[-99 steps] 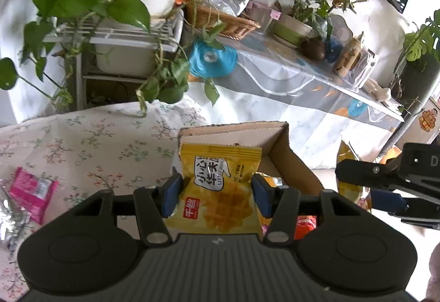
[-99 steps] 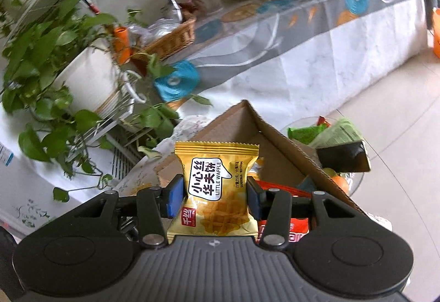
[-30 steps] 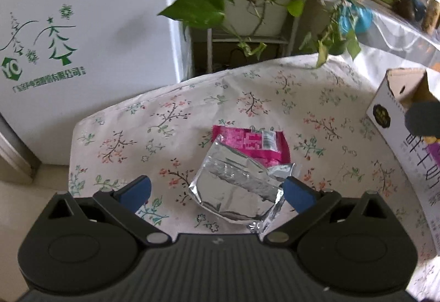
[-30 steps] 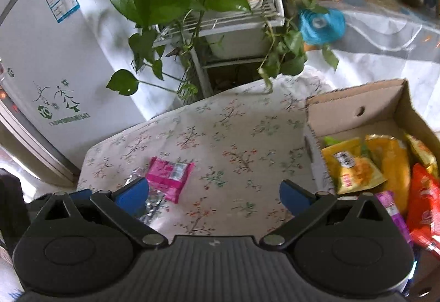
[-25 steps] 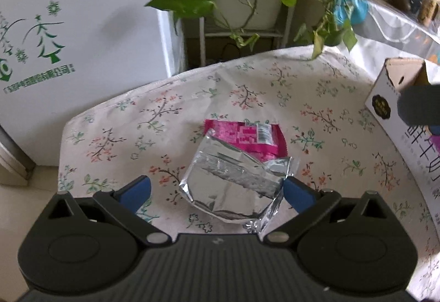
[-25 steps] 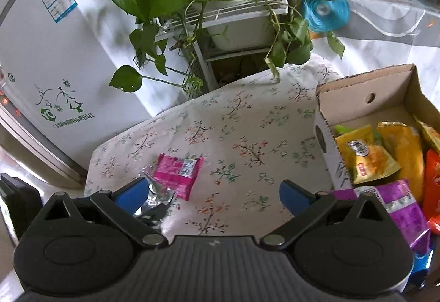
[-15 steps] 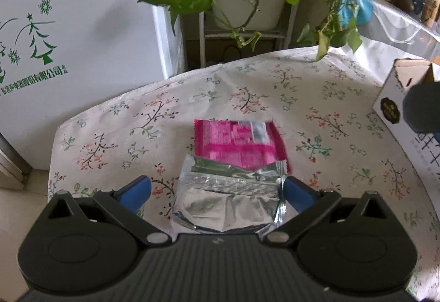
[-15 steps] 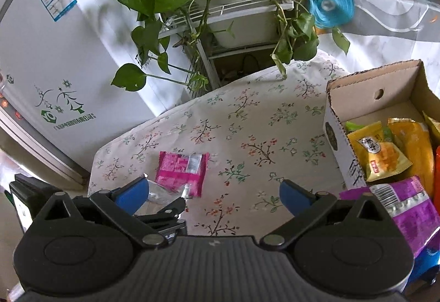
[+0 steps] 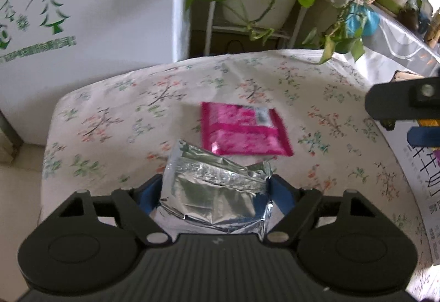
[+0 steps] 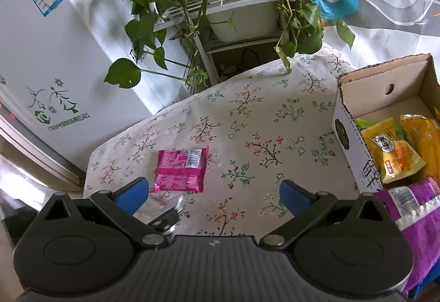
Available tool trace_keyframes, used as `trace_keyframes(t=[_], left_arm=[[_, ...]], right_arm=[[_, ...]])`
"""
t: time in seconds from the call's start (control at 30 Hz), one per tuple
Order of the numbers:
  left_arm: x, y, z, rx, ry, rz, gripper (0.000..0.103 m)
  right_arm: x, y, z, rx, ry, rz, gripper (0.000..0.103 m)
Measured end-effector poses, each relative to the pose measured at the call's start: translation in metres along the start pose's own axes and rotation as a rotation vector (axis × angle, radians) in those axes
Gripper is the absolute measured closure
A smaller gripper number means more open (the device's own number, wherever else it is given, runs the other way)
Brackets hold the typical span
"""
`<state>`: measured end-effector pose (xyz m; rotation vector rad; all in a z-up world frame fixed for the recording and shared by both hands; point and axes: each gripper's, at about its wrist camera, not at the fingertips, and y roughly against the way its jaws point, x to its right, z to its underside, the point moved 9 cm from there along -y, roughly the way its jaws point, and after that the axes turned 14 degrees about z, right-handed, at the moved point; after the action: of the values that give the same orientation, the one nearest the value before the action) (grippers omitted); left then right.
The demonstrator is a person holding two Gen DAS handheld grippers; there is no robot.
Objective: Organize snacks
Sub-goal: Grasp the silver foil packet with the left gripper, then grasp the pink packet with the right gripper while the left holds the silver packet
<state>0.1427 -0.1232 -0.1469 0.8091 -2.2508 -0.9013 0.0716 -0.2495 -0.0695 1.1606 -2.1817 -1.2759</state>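
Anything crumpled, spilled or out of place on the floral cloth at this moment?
The silver foil packet is creased and dented, lying between the left gripper jaws, which have just been closing on it; it overlaps the near edge of the pink packet. Both lie loose outside the cardboard box. Nothing looks spilled.

- The left gripper (image 9: 214,193) is made of black plastic, with a wide ribbed plate at the bottom.
- It has two big round bumps, one on each side.
- Its two black arms have triangle holes and small silver screws at the joints.
- Its fingertip pads (image 9: 281,196) are bright blue.
- The right gripper (image 10: 214,193) looks the same: black ribbed body, round bumps, silver screws, blue pads (image 10: 292,196).
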Motion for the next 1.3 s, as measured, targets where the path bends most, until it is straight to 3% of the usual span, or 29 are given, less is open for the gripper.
trace_keyframes(t=[0.4, 0.67, 0.9, 1.03, 1.13, 1.23, 1.3], left_arm=[[-0.032, 0.027, 0.02, -0.048, 0.047, -0.01, 0.022], [-0.033, 0.028, 0.024, -0.084, 0.073, -0.024, 0.02], [-0.033, 0.024, 0.026, -0.092, 0.074, -0.022, 0.017], [-0.029, 0.02, 0.028, -0.105, 0.021, -0.049, 0.012], [-0.031, 0.018, 0.03, -0.105, 0.02, -0.058, 0.008], [-0.031, 0.017, 0.029, -0.107, 0.02, -0.054, 0.006], [-0.03, 0.016, 0.03, -0.113, 0.013, -0.052, 0.003]], right_arm=[[-0.046, -0.06, -0.012, 0.103, 0.279, -0.054, 0.0], [-0.07, -0.085, -0.021, 0.137, 0.355, -0.135, 0.0], [-0.087, -0.105, -0.013, 0.151, 0.459, -0.121, 0.0], [-0.084, -0.111, -0.009, 0.114, 0.477, -0.136, 0.0], [-0.082, -0.112, 0.001, 0.029, 0.501, -0.182, 0.0], [-0.081, -0.106, 0.011, 0.002, 0.597, -0.172, 0.0], [-0.083, -0.098, 0.02, -0.039, 0.65, -0.223, 0.0]])
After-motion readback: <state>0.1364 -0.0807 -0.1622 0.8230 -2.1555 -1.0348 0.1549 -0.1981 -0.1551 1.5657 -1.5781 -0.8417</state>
